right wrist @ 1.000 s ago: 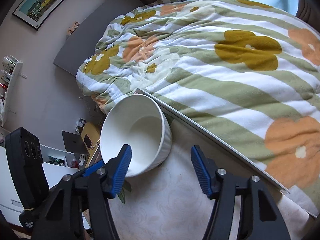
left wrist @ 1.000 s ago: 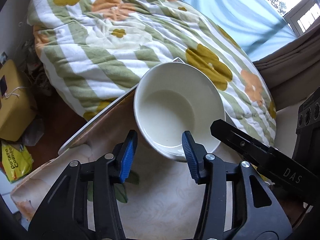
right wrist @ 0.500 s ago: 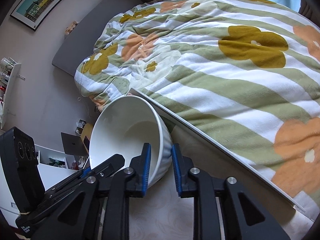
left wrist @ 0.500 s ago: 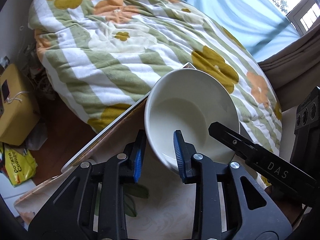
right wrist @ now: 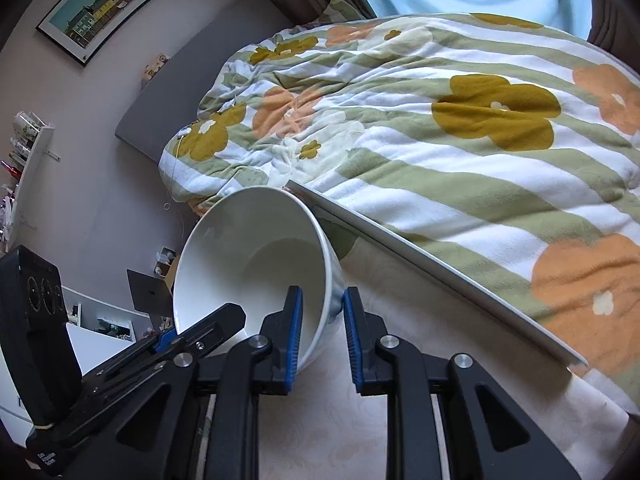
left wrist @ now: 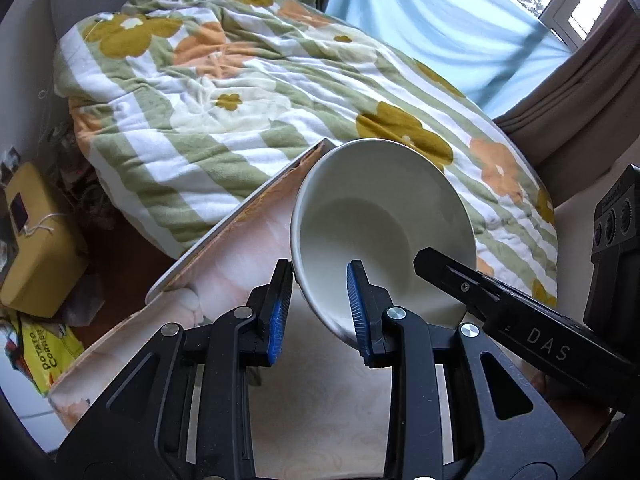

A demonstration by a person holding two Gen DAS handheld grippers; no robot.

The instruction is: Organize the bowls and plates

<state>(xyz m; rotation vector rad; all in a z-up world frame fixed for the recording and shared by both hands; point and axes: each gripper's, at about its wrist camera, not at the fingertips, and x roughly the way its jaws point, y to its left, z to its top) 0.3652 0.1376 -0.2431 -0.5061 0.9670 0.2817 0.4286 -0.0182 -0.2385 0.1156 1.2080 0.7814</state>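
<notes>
Both claws pinch the bowl (left wrist: 384, 232) rim: left claw (left wrist: 318, 312) at 7 o'clock, right claw (right wrist: 320, 336) at 5. Lift level, in sync.

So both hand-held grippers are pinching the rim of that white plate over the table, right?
Not a plate: it is a deep white bowl. The right wrist view shows its tall sides. The rest holds: the left hand-held gripper and right hand-held gripper each pinch its rim over the table.

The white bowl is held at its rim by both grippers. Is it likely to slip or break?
The white bowl looks glazed and smooth, so it may slip between the blue pads. It appears rigid ceramic, probably heavy for its size and breakable. Both the left gripper and right gripper pinch only its rim.
</notes>
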